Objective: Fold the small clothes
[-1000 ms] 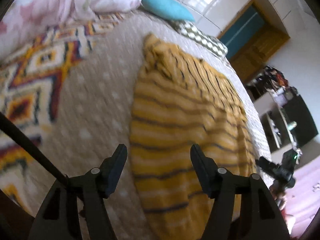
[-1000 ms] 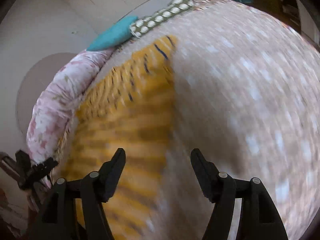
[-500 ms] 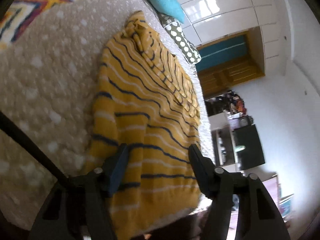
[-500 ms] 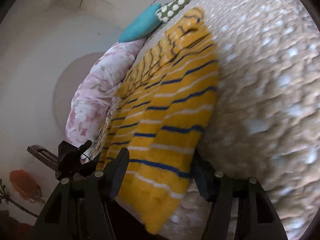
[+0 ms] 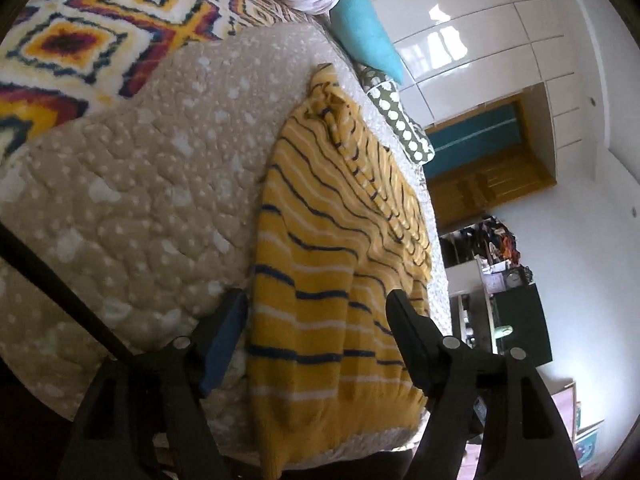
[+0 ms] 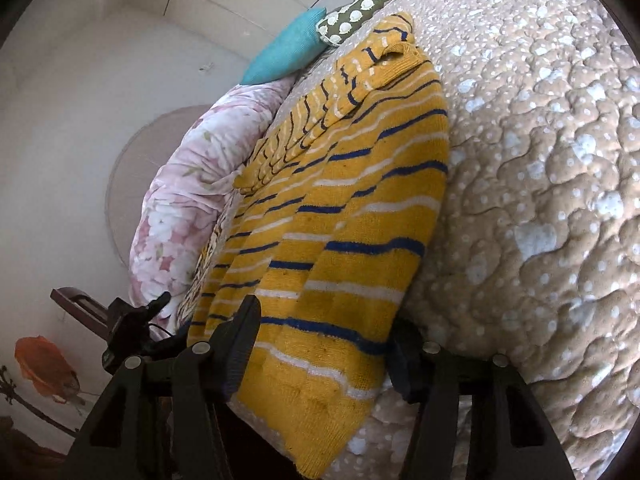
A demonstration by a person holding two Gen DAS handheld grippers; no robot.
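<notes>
Looking through the left wrist camera first: the left gripper (image 5: pixel 316 320) has its jaws spread wide, and the yellow striped sweater (image 5: pixel 340 248) lies flat on the beige quilt (image 5: pixel 132 200) with its hem corner sitting right in the gap between the two fingers. One finger is out over the quilt just beside the sweater's left edge, the other over the knit near its right side. Nothing's pinched. Past the sweater there's a teal pillow (image 5: pixel 366 36), a polka-dot pillow (image 5: pixel 394 120), and a patterned blanket (image 5: pixel 100 28) off to the left.

Right wrist view, same deal: the right gripper (image 6: pixel 324 344) is wide open too, with the sweater's (image 6: pixel 344 208) other hem corner between the jaws. The left finger sits over the fabric, the right one just beside the sweater's edge where it meets the quilt (image 6: pixel 540 180). Not clamped on anything. A floral duvet (image 6: pixel 188 196) is bunched up beyond, and the left gripper (image 6: pixel 136 324) shows at lower left.
</notes>
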